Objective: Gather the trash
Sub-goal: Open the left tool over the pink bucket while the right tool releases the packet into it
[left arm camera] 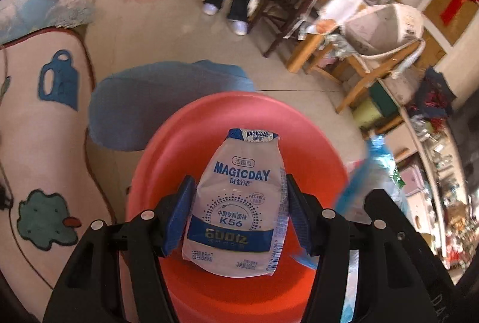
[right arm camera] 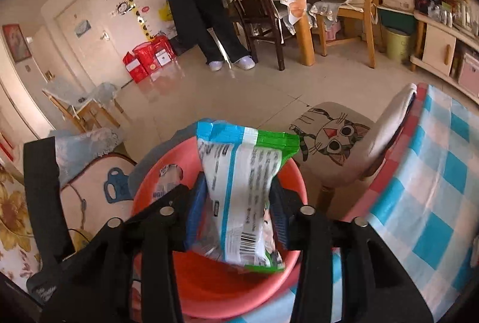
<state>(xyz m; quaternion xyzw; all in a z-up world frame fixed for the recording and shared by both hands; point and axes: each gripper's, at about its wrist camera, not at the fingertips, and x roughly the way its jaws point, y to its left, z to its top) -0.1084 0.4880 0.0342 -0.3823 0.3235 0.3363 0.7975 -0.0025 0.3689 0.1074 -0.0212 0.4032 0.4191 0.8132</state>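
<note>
Seemingly ready to drop, the left gripper (left arm camera: 238,210) clamps its 2 blue pads on the flattened drink pouch (left arm camera: 239,200), long axis pointing forward, directly over the red basin (left arm camera: 179,137). From the right wrist, the right gripper (right arm camera: 236,212) pinches the snack wrapper (right arm camera: 242,191), also above the basin (right arm camera: 143,197), equally near.
</note>
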